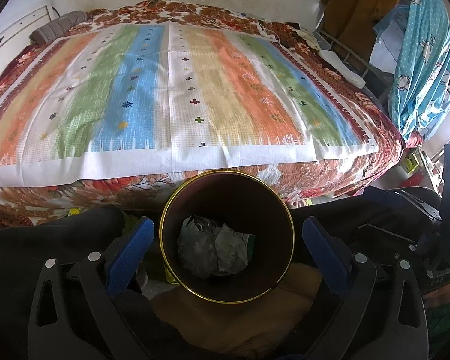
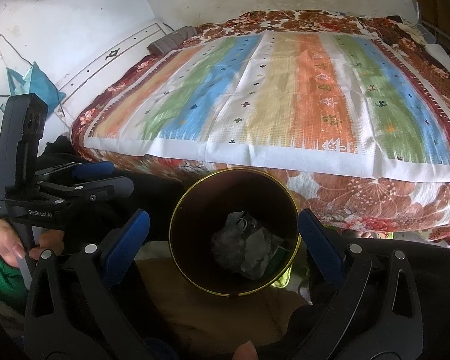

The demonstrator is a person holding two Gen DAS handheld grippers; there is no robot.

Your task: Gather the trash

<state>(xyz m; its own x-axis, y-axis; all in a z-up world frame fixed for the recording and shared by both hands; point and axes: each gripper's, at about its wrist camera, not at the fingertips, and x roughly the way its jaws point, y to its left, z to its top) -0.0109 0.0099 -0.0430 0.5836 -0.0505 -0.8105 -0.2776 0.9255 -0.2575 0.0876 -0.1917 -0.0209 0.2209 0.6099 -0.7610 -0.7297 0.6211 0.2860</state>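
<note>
Between the spread blue pads of the left gripper [image 1: 225, 234] a dark round bin [image 1: 195, 270] with a thin gold rim is seen from above, its mouth filling nearly all the gap so that little room is left between the rim and either pad; nothing is gripped and the jaws stand wide apart. At the bottom of the bin, crumpled trash [image 1: 214, 249] of clear plastic and pale paper is lying, well below the rim. Beyond the far edge of the rim the front edge of a bed [image 1: 330, 177] is met, covered by a floral blanket and, on top, a striped cloth [image 1: 180, 99] whose white hem runs just past the bin; its surface lies flat and open ahead of the fingers. The same bin [image 2: 195, 255] is framed by the right gripper [image 2: 223, 228], also held fully open and empty, with the rim close to its right pad and a wider gap at its left pad. The trash [image 2: 249, 249] is seen inside. Left of the right gripper, the left gripper [image 2: 88, 180] is held in a hand [image 2: 15, 246], clear of the rim.
</note>
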